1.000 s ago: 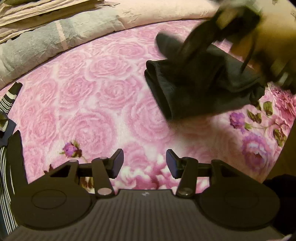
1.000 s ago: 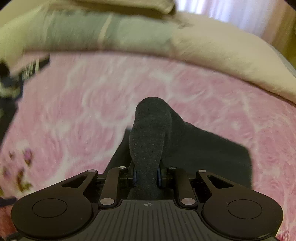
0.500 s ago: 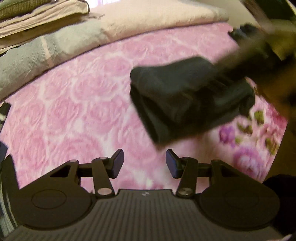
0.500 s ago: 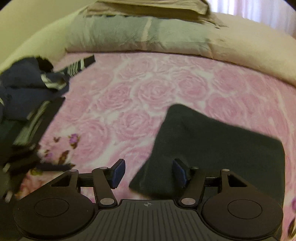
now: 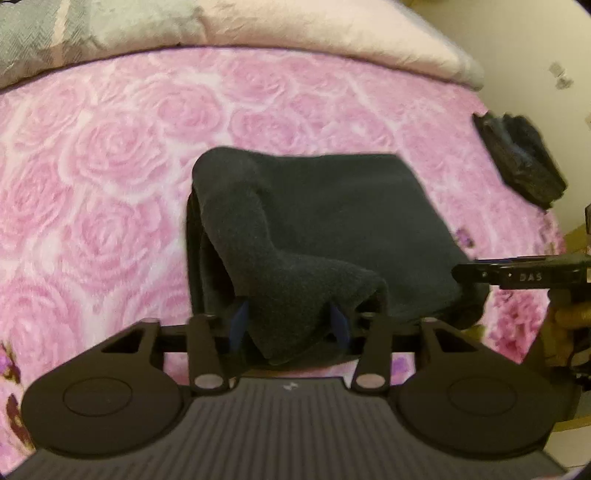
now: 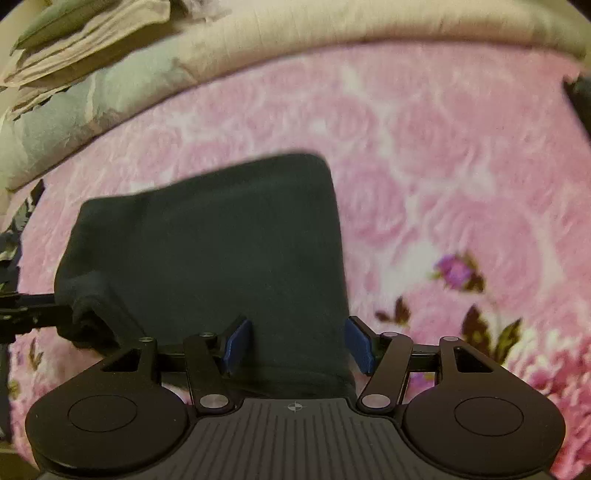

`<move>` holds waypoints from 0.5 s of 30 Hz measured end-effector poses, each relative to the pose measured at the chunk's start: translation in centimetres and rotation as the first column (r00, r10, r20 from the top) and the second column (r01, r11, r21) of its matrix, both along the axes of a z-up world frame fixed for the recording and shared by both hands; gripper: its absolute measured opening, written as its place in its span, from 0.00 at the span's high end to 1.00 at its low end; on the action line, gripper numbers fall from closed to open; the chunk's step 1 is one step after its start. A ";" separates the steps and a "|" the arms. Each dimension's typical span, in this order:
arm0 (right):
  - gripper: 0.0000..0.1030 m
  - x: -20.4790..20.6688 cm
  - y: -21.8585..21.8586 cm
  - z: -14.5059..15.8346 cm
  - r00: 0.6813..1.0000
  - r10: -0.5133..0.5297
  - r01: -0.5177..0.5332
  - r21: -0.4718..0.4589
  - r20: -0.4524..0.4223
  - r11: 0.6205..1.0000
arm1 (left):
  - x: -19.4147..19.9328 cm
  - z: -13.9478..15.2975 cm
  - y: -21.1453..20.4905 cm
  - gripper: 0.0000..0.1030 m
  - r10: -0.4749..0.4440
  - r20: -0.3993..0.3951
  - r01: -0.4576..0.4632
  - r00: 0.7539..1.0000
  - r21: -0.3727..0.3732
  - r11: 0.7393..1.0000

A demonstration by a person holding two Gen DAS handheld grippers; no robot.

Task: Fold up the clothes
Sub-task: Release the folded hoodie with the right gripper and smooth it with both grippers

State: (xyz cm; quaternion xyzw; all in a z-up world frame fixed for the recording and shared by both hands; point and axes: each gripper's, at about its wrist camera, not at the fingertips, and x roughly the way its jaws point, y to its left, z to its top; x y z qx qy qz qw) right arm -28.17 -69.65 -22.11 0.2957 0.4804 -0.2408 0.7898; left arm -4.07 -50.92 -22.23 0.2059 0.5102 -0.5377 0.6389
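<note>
left wrist: black bundle (image 5: 524, 158) beside bedding (image 5: 295, 37).

Surface: I see a bed covered by a pink plush blanket with a rose pattern (image 5: 122, 155), filling most of both views.
Centre: I find a folded dark grey knitted garment (image 5: 332, 206) lying on it, its near corner raised.
Top edge: I see a long cream and grey-green rolled quilt (image 5: 258, 33) along the upper frame.
Upper right, left wrist view: I see a small dark folded bundle (image 5: 524, 162) at the blanket's edge.
Left edge, right wrist view: dark striped fabric (image 6: 22, 218), too cropped to identify.
</note>
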 end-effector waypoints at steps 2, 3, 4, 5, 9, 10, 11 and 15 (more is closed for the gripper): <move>0.41 -0.4 -1.0 -1.0 1.000 0.011 -0.011 0.059 -0.003 0.998 | -0.2 -0.1 -0.2 0.79 -0.022 0.048 0.020 0.999 0.046 0.999; 0.41 -0.5 -1.4 -1.3 1.000 0.022 -0.021 0.082 -0.005 0.996 | -0.1 0.2 0.0 0.80 -0.019 0.040 0.017 0.999 0.059 0.998; 0.41 -0.7 -1.6 -1.3 0.999 0.042 -0.042 0.093 -0.003 0.995 | 0.1 0.4 0.2 0.81 -0.017 0.033 0.014 0.999 0.073 0.997; 0.41 -0.8 -1.8 -1.4 0.998 0.063 -0.063 0.103 -0.001 0.993 | 0.2 0.7 0.4 0.81 -0.014 0.026 0.012 1.000 0.087 0.996; 0.41 -0.7 -2.4 -2.0 0.992 0.124 -0.121 0.153 -0.011 0.981 | 0.6 2.1 1.4 0.78 0.014 -0.042 -0.011 0.999 0.085 0.996; 0.41 -0.7 -2.7 -2.2 0.991 0.134 -0.130 0.166 -0.012 0.978 | 0.6 2.4 1.5 0.76 0.023 -0.062 -0.018 0.998 0.071 0.997; 0.41 -0.5 -2.9 -2.3 0.989 0.145 -0.140 0.174 -0.015 0.975 | 0.6 2.6 1.3 0.71 0.035 -0.072 -0.030 0.997 0.062 0.998; 0.41 -0.3 -3.2 -2.9 0.985 0.168 -0.159 0.203 -0.026 0.966 | 0.4 1.5 -0.3 0.59 0.079 -0.068 -0.073 0.995 0.080 0.994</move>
